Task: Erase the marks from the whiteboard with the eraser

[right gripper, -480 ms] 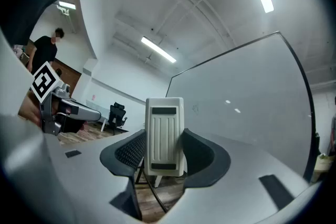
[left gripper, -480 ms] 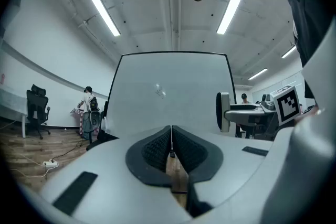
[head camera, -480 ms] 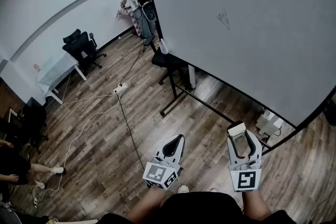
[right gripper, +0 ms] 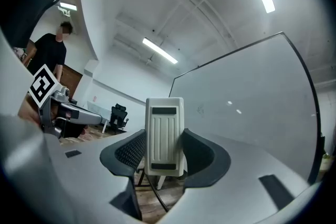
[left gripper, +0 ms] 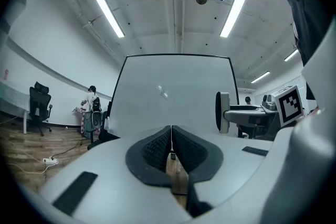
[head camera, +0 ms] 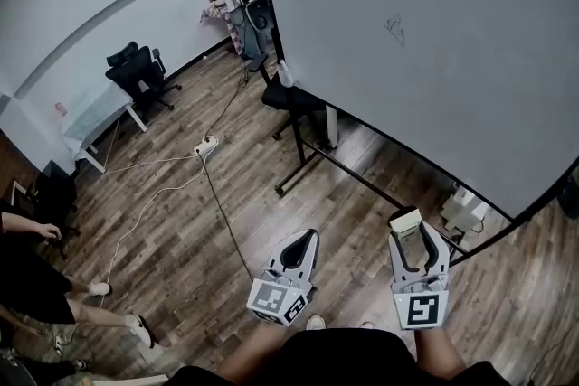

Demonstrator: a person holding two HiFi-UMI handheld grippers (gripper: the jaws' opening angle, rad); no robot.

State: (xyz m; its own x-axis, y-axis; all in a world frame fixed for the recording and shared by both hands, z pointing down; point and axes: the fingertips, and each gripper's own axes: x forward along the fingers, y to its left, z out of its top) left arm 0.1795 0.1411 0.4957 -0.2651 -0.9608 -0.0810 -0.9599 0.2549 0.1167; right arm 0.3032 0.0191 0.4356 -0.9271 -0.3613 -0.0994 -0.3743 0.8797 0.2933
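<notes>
No lettering, brand name or number can be read anywhere in this room. The only mark on the whiteboard (head camera: 470, 77) is a small dark scribble (head camera: 395, 29) on its upper middle, too small to make out as a letter or a figure. Below the whiteboard, the cube (head camera: 280, 301) on the left gripper (head camera: 308, 237) and its twin on the right gripper (head camera: 418, 235) carry black-and-white square marker patterns, not words. The eraser (right gripper: 165, 136) between the right gripper's jaws shows two dark bars and ribbing, with no legible label.
</notes>
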